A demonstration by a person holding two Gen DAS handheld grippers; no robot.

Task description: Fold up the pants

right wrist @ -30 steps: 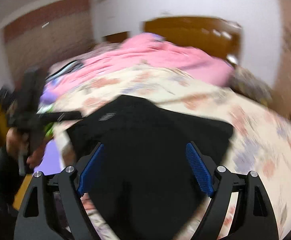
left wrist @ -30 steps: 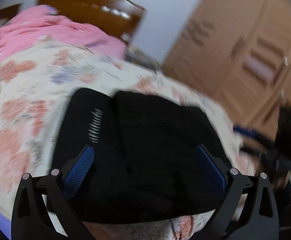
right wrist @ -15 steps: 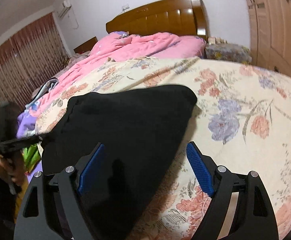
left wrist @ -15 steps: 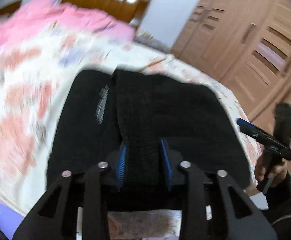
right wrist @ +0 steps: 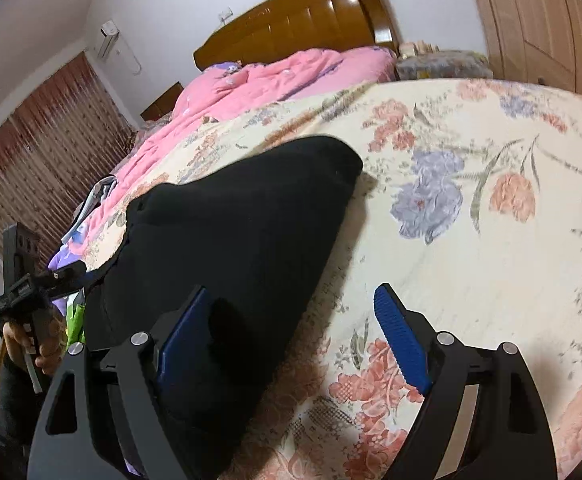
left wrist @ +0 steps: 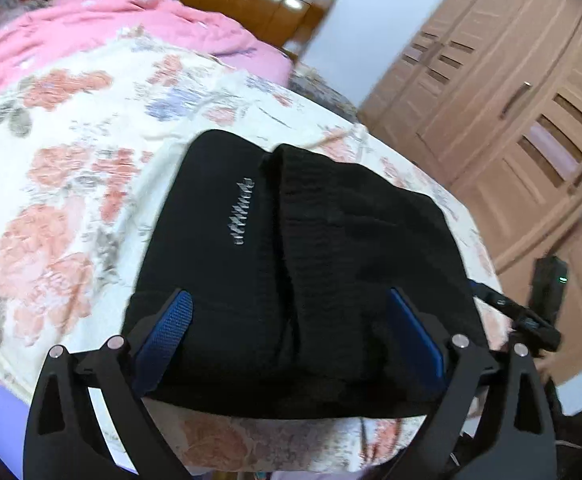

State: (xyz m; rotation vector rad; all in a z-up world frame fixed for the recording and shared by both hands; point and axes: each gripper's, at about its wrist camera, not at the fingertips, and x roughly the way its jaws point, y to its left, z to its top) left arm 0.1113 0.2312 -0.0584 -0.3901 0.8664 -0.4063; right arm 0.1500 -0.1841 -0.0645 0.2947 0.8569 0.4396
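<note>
Left wrist view: black pants (left wrist: 291, 264), already folded into a compact stack, lie on the floral bedspread (left wrist: 71, 184) near the foot edge of the bed. They sit directly ahead of the left gripper (left wrist: 287, 332), whose blue fingers (left wrist: 171, 324) are spread wide with the near hem of the stack between them, gripping nothing. Long axis of the bundle runs away from this gripper toward the pink quilt (left wrist: 103, 20); a ribbed layer overlaps the smoother layer with the silver logo (left wrist: 243, 212).

Right wrist view: right gripper (right wrist: 291, 340) is also released, fingers apart; its left finger overlaps the pants' right edge (right wrist: 231, 248), the other sits over bare bedspread. Pants lie ahead and to the left of it. Left gripper looks better centred on the stack, so I'd judge it the nearer one for any next pinch or smoothing.

Versus half a second ago: left fingers were pinched onto the ribbed fold at the near hem; now they have let go and backed off slightly. Right gripper was open then too, barely moved.
</note>
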